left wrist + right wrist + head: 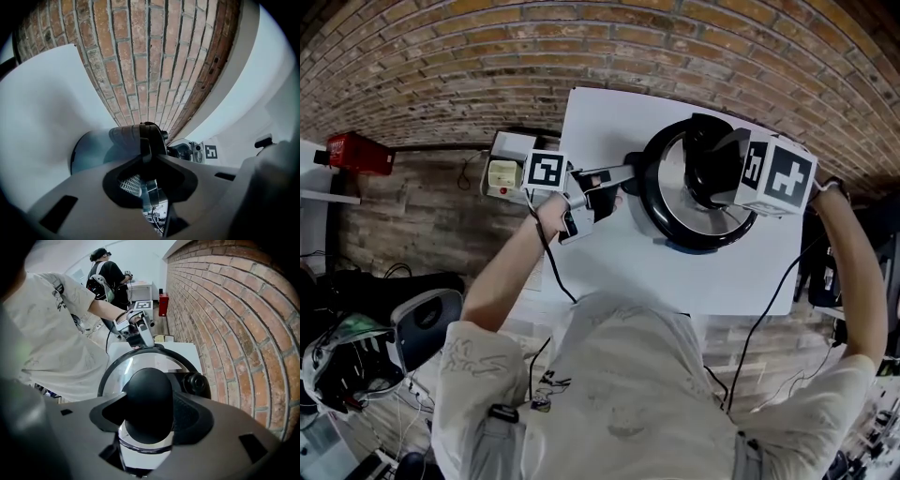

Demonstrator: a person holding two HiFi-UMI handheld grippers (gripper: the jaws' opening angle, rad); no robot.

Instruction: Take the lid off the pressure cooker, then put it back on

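Jaws of the left gripper (146, 159) stood nearly together, clamped on the pressure cooker's long side handle (614, 175). The pressure cooker (675, 236) sat on the white worktop (609, 272) with its lid (670, 192) seated on top, hiding the inside. The right gripper (149, 411) pointed down, its jaws wide and pressed round the lid's black knob (147, 394).

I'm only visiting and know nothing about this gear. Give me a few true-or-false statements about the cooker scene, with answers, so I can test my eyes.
1. The lid sits on the pressure cooker. True.
2. The right gripper has the lid's black knob between its jaws. True.
3. The left gripper is nowhere near the cooker. False: the cooker's side handle is between its jaws.
4. The wall beside the cooker is white tile. False: it is a brick wall.
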